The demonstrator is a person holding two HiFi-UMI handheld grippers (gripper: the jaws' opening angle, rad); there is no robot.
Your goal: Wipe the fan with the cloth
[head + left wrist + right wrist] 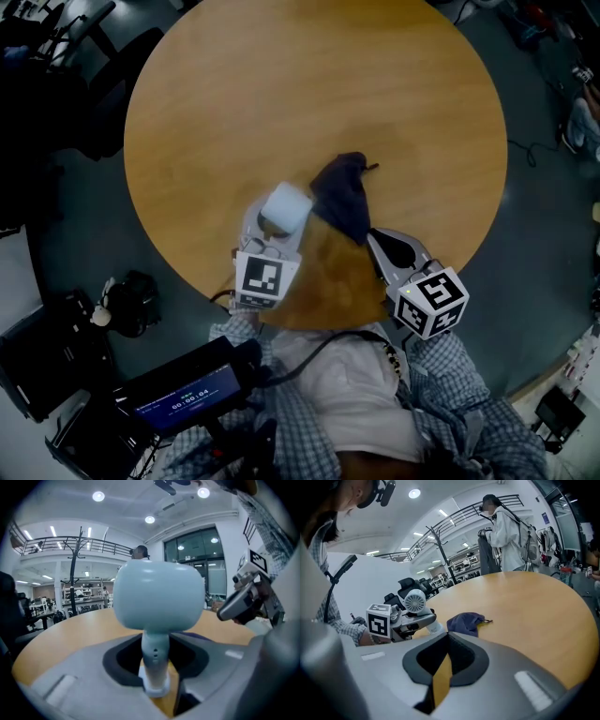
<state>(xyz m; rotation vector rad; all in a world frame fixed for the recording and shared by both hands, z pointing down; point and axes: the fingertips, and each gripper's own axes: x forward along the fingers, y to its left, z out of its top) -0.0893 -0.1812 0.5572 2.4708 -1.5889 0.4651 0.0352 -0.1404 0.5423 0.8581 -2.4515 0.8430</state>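
Left gripper (157,677) clasps pale-blue fan (159,597), rounded head atop slim stem.

The table (234,94) is smooth wood. The fan (284,208) is smooth pale plastic. The cloth (343,195) is soft and wrinkly. The left gripper (157,660) and right gripper (446,645) are dull grey plastic

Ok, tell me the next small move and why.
Probably open the right gripper and lower it onto the cloth. It is shut and empty, the cloth lies loose on the table just ahead, and the left gripper grips the fan by its stem.
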